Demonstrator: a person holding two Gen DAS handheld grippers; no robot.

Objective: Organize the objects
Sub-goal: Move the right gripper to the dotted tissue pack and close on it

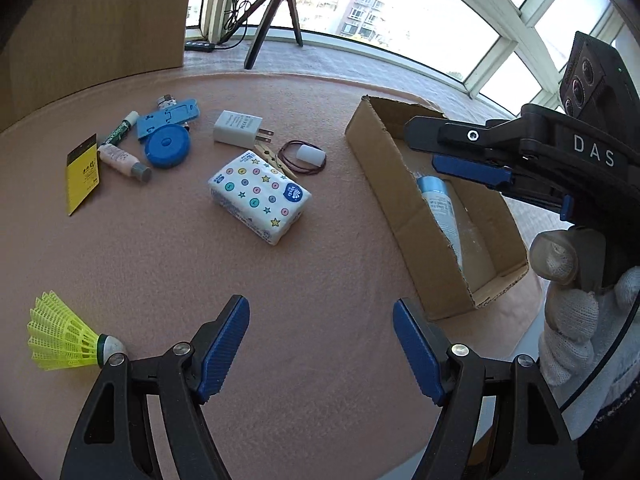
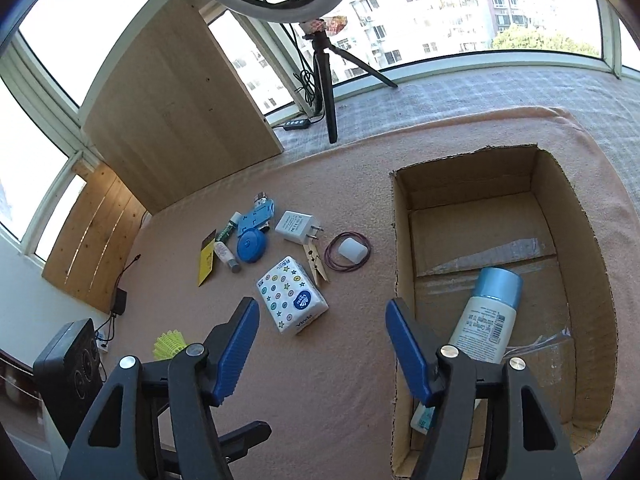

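The left gripper (image 1: 321, 344), black with ribbed blue pads, fills the bottom of the left wrist view with its jaws spread apart and nothing between them, above bare pink felt cloth (image 1: 160, 260). The right gripper (image 2: 322, 350) sits the same way at the bottom of the right wrist view: jaws apart, gripping nothing, hanging over the cloth at the left wall of the open brown cardboard box (image 2: 592, 240). In the left wrist view that gripper reaches in from the right edge over the box (image 1: 384, 184), carried by a hand in a white knitted glove (image 1: 576, 300).

Inside the box, lower right of the right wrist view, a white bottle with a light blue cap (image 2: 486, 316) lies on its side on the floor.

The loose items lie left of the box on the cloth. A white tissue pack printed with coloured dots and stars (image 1: 260, 196) is at centre frame. Above it lie a white plug charger (image 1: 238, 129), a wooden clothespin (image 1: 276, 162) and a thin dark rubber band (image 1: 302, 156) ringing a small white cap (image 1: 311, 155). Further left are a blue round tape measure (image 1: 167, 146), a blue plastic card (image 1: 166, 119), a green marker (image 1: 119, 132), a small pink tube (image 1: 124, 162) and a yellow card (image 1: 82, 174). A neon yellow plastic shuttlecock (image 1: 66, 334) lies at lower left, just beside the left gripper's finger.
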